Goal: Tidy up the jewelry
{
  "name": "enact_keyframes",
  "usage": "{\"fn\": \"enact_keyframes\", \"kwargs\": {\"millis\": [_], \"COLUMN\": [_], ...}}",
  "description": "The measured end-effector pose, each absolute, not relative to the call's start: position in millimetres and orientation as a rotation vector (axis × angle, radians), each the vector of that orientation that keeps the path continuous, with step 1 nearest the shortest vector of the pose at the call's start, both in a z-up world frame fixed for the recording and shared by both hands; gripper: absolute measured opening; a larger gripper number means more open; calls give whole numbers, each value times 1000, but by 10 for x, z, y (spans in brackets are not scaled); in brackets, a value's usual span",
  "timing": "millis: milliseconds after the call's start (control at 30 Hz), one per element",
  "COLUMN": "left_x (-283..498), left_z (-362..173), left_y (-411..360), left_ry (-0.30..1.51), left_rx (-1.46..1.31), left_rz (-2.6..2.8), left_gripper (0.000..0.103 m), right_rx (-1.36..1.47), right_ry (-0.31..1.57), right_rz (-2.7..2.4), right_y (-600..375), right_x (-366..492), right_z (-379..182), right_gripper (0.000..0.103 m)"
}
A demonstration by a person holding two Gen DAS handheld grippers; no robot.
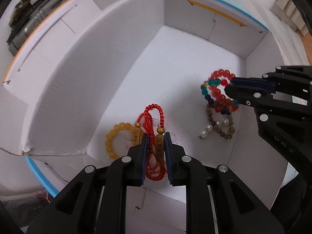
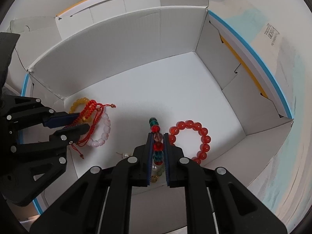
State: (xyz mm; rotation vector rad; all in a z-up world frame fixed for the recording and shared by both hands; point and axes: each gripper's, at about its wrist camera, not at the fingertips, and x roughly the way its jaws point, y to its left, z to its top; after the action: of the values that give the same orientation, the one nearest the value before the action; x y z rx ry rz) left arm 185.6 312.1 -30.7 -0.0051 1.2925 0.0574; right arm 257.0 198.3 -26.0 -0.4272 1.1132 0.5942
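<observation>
Looking down into the white cardboard box (image 2: pixel 117 44), we have both tongs lowered over its floor, each with jewelry between its pads. Our left gripper (image 1: pixel 156 152) straddles the red cord bracelet (image 1: pixel 154 117) with its gold tag; the pads stand narrowly apart beside the cord and tag, and we cannot tell whether they press or have let go. The cord's long axis runs straight ahead from the tips, in line with the fingers, and the yellow bead bracelet (image 1: pixel 115 140) lies just beside it on the left. Our right gripper (image 2: pixel 158 152) stands likewise almost closed around the mixed bead strand (image 2: pixel 156 128), which also lies lengthwise between the pads and reaches past the tips; contact is unclear here too. The red bead bracelet (image 2: pixel 195 136) lies flat just right of that gripper, touching or nearly touching the pad. We judge each hand nearest its own pile, left pile to left hand, and the piles well apart, so any retreat should follow the strands' axis
</observation>
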Motion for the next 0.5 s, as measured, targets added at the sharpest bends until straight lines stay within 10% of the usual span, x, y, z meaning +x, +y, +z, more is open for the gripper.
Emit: {"fn": "enact_keyframes", "kwargs": {"millis": [500], "left_x": [1571], "left_z": [168], "left_y": [3030], "left_ry": [1072], "left_rx": [10], "left_rz": [182], "left_gripper": [82], "right_rx": [-295], "right_ry": [924], "right_rz": [554], "right_y": [1554], "right_x": [2399], "right_z": [250], "right_gripper": [64]}}
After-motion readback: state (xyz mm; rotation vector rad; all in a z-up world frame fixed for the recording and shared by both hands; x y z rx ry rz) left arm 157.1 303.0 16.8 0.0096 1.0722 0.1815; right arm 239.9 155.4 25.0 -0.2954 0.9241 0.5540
